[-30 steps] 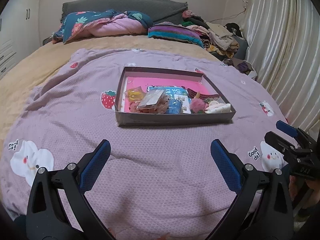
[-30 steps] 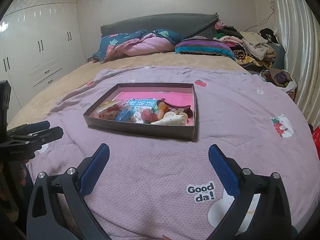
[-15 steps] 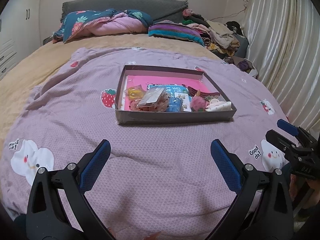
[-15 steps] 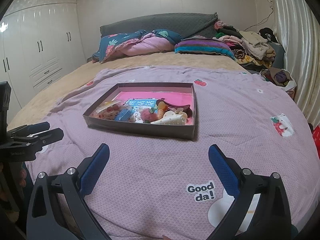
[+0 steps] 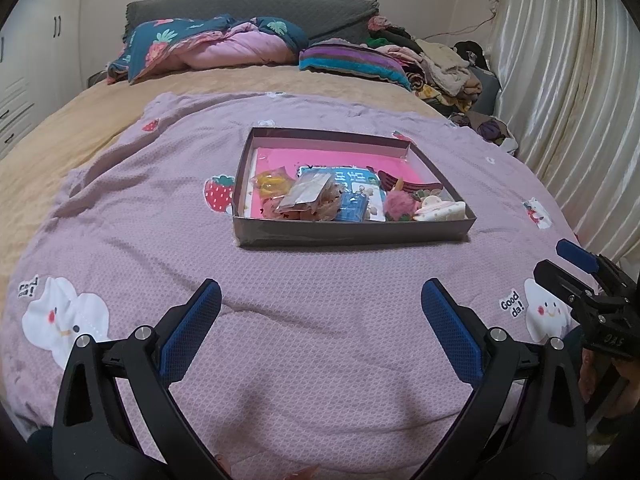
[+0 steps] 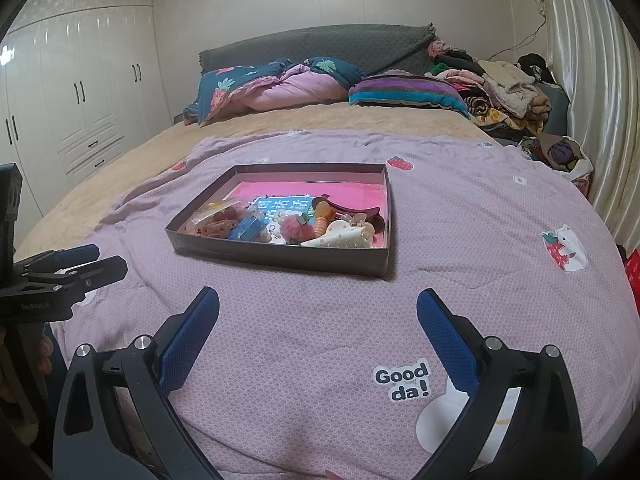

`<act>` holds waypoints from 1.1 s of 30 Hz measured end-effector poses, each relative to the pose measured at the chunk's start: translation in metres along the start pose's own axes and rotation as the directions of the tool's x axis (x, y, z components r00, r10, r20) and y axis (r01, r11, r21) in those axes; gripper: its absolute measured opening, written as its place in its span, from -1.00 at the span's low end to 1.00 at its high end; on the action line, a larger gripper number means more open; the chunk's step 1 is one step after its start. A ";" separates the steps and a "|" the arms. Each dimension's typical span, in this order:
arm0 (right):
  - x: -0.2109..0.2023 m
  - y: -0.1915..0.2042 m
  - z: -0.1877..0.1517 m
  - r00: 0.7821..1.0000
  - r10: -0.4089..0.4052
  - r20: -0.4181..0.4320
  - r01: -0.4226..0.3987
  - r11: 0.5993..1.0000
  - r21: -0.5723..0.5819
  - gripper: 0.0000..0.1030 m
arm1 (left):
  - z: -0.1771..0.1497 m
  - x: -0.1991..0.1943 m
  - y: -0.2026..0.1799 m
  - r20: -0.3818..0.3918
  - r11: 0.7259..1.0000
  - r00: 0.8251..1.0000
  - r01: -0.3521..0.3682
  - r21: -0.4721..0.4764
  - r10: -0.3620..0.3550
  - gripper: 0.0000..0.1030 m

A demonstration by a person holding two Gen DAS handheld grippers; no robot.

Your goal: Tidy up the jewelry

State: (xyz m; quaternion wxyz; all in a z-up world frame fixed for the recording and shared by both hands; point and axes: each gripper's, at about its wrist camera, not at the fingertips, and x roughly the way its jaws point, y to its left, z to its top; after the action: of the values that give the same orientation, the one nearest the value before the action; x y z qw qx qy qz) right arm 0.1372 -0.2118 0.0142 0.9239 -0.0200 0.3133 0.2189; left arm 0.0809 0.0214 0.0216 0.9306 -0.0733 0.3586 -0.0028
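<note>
A shallow dark box [image 5: 352, 236] [image 6: 280, 256] with a pink lining sits on the purple blanket [image 5: 320, 312] [image 6: 304, 320]. It holds jewelry and hair pieces: clear bags of small items [image 5: 308, 196], a blue card [image 5: 352, 206], a pink pompom [image 5: 398, 205] [image 6: 294, 229], a dark claw clip [image 6: 348, 210] and a white clip [image 5: 440, 210] [image 6: 344, 236]. My left gripper [image 5: 318, 292] is open, short of the box. My right gripper [image 6: 318, 300] is open too, also short of the box. Each gripper shows at the other view's edge.
The blanket covers a bed with a tan sheet [image 5: 80, 132]. Pillows [image 6: 280, 84] and a clothes pile [image 6: 500, 84] lie by the grey headboard. Curtains [image 5: 580, 100] hang on the right, white wardrobes [image 6: 80, 92] on the left.
Both grippers stay open and almost still. The left wrist view has dipped slightly, so the box sits a little higher and nearer in it.
</note>
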 end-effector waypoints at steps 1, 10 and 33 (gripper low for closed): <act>0.000 0.000 0.000 1.000 0.001 -0.001 -0.001 1.000 0.001 0.92 | 0.000 0.000 0.000 0.000 1.000 1.000 -0.001 0.000 0.001 0.82; 0.001 0.000 -0.001 1.000 0.000 -0.002 0.000 1.000 0.002 0.91 | -0.001 -0.001 0.000 -0.003 1.000 1.000 -0.002 -0.001 0.002 0.82; 0.000 -0.001 -0.001 1.000 0.000 -0.003 0.000 1.000 0.002 0.92 | -0.002 0.000 0.001 -0.008 1.000 1.000 -0.008 -0.005 0.008 0.82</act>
State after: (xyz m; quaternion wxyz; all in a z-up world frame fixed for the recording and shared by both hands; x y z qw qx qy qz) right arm 0.1372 -0.2125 0.0132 0.9234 -0.0194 0.3149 0.2187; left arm 0.0798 0.0222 0.0201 0.9290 -0.0740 0.3627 0.0015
